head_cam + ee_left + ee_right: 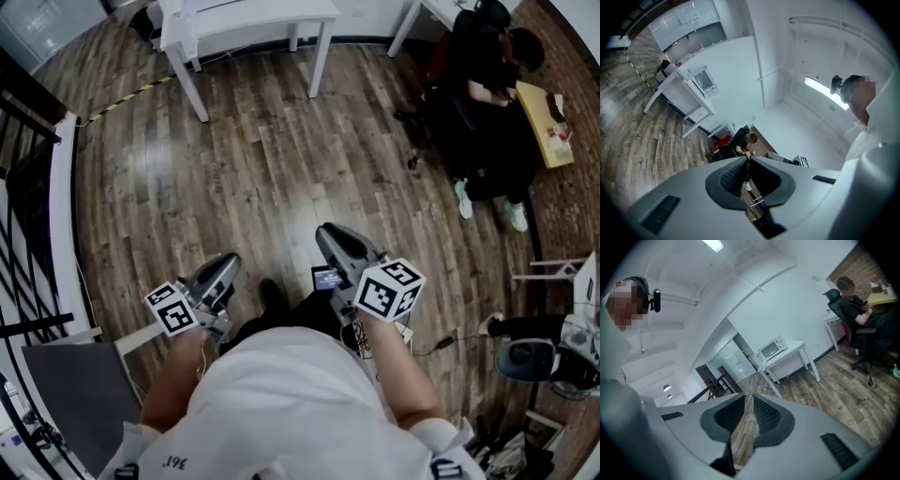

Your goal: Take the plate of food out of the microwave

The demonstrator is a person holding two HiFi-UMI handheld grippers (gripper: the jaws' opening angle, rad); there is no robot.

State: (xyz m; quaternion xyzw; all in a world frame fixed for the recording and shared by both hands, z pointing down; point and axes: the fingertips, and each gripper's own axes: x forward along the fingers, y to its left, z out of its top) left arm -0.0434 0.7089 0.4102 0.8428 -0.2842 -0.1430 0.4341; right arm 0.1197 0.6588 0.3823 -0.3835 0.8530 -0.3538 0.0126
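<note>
Left gripper [747, 158] is closed on nothing; right gripper [745, 395] is barely parted and empty. The plate is unseen. The microwave [772, 348] sits on a table [799, 348] just above centre of the right gripper view, well apart. Approach squarely and deal with its door first

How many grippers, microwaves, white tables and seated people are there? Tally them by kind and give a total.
grippers: 2 (left gripper, right gripper)
microwave: 1
white tables: 2 (microwave's table, far table)
seated person: 1
Total: 6
</note>
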